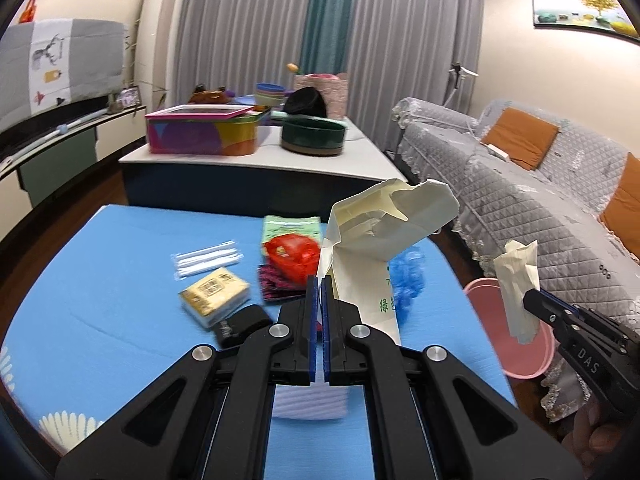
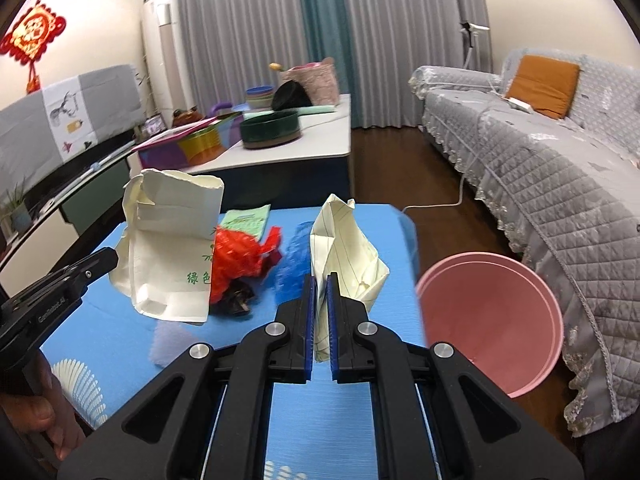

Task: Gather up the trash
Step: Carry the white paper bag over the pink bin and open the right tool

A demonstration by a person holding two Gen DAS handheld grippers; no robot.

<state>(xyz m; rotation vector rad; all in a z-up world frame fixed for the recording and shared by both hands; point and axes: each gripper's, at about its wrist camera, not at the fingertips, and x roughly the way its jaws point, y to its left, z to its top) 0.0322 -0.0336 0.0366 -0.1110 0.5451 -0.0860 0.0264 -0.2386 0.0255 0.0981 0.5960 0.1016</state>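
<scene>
— Trash is mid-collection? Where is it?

— Both claws are loaded. The left claw point(image 1: 320, 280) is pinched nearly closed on a crumpled paper bag point(image 1: 384, 236), held above the blue tabletop point(image 1: 120, 264). The right claw point(image 2: 322, 280) is clamped on a folded lined sheet point(image 2: 344, 256), near the pink bin point(image 2: 492, 312).

— Left over?

— Red wrapper point(image 1: 292, 254), tissue pack point(image 1: 214, 294) and straws point(image 1: 208, 262) lie uncollected; the bin looks empty, I'd judge.

right gripper point(image 2: 322, 280) clamping lined paper point(image 2: 348, 256) — pink bin point(image 2: 492, 320) beside
</scene>
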